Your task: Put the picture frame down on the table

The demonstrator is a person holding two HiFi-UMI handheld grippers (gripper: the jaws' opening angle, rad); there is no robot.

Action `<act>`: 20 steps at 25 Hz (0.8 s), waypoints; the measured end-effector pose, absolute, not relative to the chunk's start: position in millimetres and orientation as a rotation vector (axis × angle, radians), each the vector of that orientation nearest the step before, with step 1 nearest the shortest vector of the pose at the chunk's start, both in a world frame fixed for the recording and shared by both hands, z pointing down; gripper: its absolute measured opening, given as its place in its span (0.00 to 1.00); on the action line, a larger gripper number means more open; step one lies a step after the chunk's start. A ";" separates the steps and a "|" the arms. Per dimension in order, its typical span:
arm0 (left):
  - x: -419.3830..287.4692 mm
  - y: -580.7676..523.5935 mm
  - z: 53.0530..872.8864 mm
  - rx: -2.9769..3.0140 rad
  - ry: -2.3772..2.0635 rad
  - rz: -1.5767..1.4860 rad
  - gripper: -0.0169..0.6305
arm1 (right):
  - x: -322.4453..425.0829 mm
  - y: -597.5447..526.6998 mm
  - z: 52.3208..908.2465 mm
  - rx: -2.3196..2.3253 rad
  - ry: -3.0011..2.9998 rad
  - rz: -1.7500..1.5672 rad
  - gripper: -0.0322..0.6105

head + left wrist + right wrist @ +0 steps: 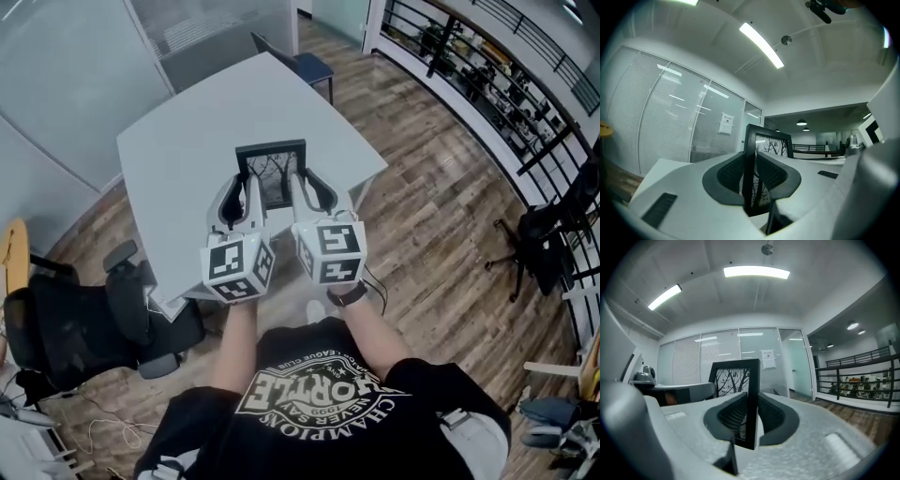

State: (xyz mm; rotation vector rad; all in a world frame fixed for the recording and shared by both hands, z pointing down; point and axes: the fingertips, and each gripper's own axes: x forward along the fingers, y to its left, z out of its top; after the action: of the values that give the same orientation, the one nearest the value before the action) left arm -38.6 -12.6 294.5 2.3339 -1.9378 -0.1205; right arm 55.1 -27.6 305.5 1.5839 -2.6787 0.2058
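A black picture frame with a bare-tree print is held upright over the grey table, picture side toward me. My left gripper is shut on the frame's left edge, its dark ribbed pads pressing either side. My right gripper is shut on the frame's right edge in the same way. From the head view I cannot tell whether the frame's bottom touches the tabletop. The marker cubes sit close to my body.
A blue chair stands at the table's far end. A black office chair is at my left, another at the right by a black railing. Glass partitions with blinds border the far side. The floor is wood.
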 end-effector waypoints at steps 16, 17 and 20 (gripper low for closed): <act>-25.5 -103.2 332.9 2.258 -1.908 -0.054 0.14 | 70.4 -121.7 343.8 1.512 -2.680 0.364 0.15; -23.4 -111.8 335.1 2.264 -1.896 -0.055 0.14 | 72.6 -130.3 345.2 1.524 -2.670 0.361 0.15; -21.3 -139.6 341.5 2.289 -1.862 -0.049 0.14 | 74.6 -157.6 350.2 1.549 -2.641 0.354 0.15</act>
State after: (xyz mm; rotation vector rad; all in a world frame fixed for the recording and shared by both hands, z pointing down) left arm -21.3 -139.6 341.5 2.2892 -1.8618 -0.0495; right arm 74.6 -157.6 350.2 1.5491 -2.6412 0.3536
